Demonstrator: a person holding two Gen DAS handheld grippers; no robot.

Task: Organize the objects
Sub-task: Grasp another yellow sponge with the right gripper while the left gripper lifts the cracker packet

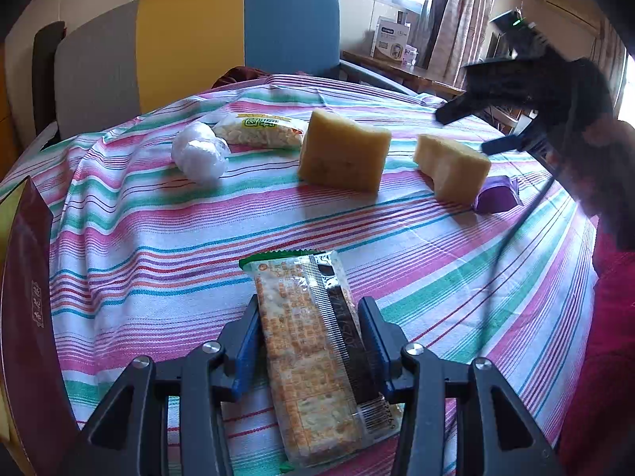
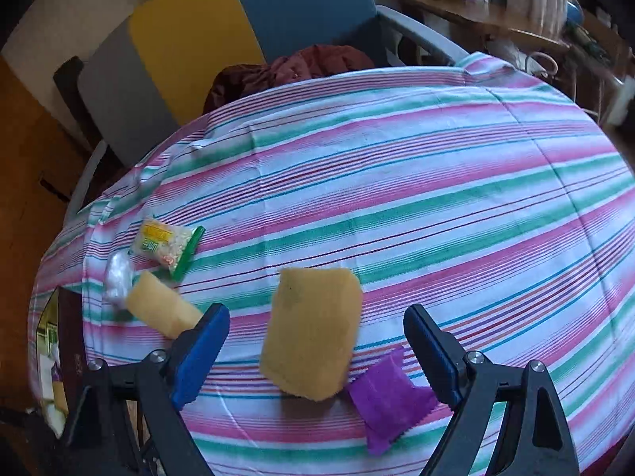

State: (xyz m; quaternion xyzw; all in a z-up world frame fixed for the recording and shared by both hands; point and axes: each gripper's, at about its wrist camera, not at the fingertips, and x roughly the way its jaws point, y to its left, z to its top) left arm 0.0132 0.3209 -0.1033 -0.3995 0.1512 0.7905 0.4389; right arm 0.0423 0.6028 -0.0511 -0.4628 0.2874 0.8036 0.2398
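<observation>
Room: sofa back (image 1: 190, 39) in grey, yellow and blue panels behind a table under a striped cloth (image 1: 158, 218) — pink, green, white. A dark red box (image 1: 27, 317) stands at the table's left edge.

Items on cloth, large to small: two yellow sponges, the bigger sponge (image 1: 343, 154) mid-table, the second sponge (image 1: 450, 166) to its right; a snack packet (image 1: 260, 131) far left; a white plastic ball (image 1: 200, 152) beside it; a purple sachet (image 2: 391, 396) touching the second sponge's near corner.

Left gripper (image 1: 309, 341): jaws narrow, one against each long side of a cracker bar (image 1: 313, 357). The bar's long axis runs straight ahead along the fingers; its far end pokes out past the tips. Whether it is lifted or lying on the cloth, cannot tell.

Right gripper (image 2: 317, 345): jaws wide, holding nothing — hovering over the second sponge, which sits between the fingers, long axis roughly fore-aft. Sachet lies near the right finger. Judgement: right hand is nearer this sponge.
</observation>
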